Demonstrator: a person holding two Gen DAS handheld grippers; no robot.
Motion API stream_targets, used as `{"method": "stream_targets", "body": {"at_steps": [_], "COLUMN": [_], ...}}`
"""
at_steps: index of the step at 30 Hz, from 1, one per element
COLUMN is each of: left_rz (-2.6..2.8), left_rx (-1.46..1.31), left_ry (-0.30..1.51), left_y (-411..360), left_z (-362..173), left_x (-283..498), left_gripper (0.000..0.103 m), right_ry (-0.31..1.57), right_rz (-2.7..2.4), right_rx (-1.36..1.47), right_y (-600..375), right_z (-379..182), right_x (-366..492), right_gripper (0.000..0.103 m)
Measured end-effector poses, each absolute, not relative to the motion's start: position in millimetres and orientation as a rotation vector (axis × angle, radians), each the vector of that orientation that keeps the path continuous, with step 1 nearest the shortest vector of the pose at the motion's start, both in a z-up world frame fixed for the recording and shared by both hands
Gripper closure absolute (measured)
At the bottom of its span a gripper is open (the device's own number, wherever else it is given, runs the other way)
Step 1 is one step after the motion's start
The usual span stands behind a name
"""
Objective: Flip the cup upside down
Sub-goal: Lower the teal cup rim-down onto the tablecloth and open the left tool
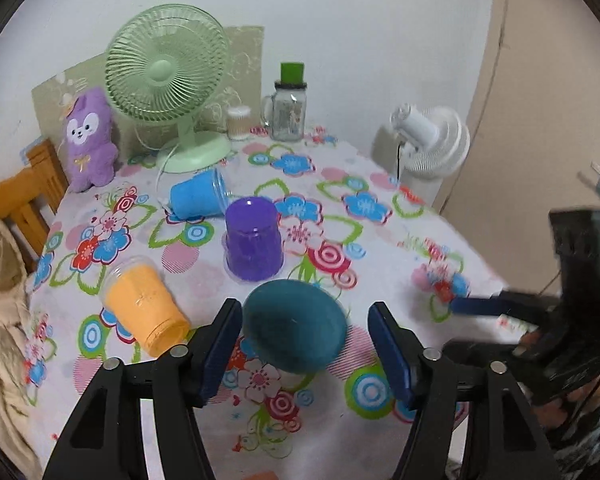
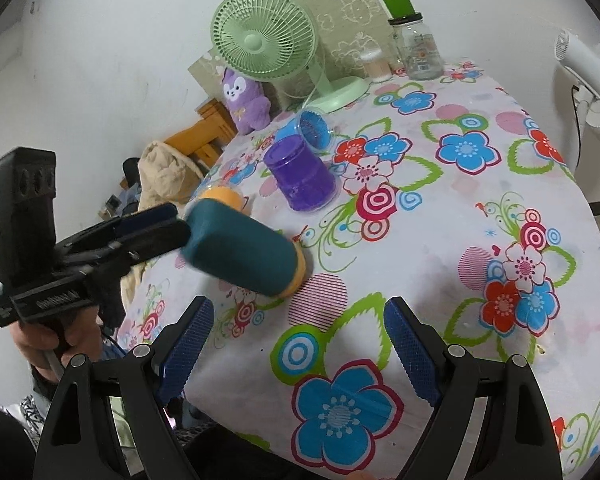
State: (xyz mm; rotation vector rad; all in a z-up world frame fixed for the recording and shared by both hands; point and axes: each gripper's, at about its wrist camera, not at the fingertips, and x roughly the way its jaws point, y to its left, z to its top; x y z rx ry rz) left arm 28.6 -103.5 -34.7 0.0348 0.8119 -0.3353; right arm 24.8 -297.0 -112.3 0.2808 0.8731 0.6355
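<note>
Seemingly, left tool flanks teal cup, ungripped.

Honestly nothing here is readable. The glass jar at the back of the table has a printed label, too small and blurry to make out. There's raised lettering on the side of the left gripper body, also illegible.

Bare floral cloth on the desk lies open to the right. Left and behind, the orange cup, purple cup and tipped blue cup crowd the way.
</note>
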Motion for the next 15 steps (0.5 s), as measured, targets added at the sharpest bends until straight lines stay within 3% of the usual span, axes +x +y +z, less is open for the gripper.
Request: {"method": "stream_targets", "body": {"at_steps": [2,15], "left_rz": [-0.334,-0.327], "left_rx": [0.021,-0.017], "left_ry": [0.806,0.835], "left_y": [-101,-92], "left_z": [-33,-44], "left_x": [28,25], "left_gripper": [0.022,0.02], "right_ry": [0.872,0.888], "right_rz": [0.637,0.629], "right_rx": [0.277,0.265], "right_y": [-295,-285], "right_z": [-111,-115], "right_x": [25,27], "right_gripper": [0.014,0.014]}}
